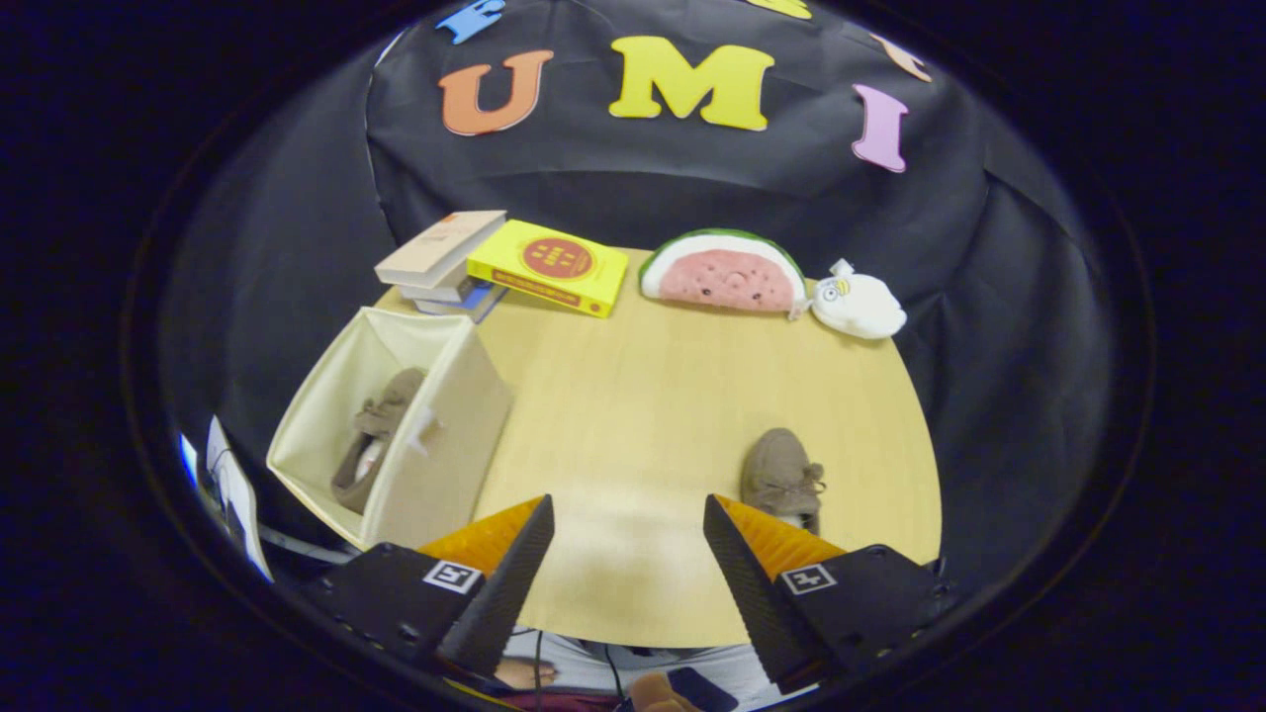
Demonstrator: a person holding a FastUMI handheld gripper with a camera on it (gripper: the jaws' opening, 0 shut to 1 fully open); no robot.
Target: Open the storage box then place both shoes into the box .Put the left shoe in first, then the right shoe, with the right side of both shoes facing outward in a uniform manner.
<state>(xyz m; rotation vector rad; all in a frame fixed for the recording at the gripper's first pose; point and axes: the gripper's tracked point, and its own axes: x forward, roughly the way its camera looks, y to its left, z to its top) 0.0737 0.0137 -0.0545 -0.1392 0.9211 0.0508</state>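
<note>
Gripper (628,529) held above the table (633,396), fingers spread wide and holding nothing, brown shoe (781,477) just ahead of the right finger, second shoe (376,440) inside the open storage box (445,445).

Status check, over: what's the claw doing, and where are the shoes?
Claw open, empty, above bare table. One shoe inside open storage box. Second shoe on table just past right finger. Nothing in the way.

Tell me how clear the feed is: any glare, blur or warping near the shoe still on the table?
Gripper view: sharp overall; a soft glare patch on the table between the open gripper fingers; the shoe just beyond one finger reads clearly; fisheye bends the table edge and the box.
</note>
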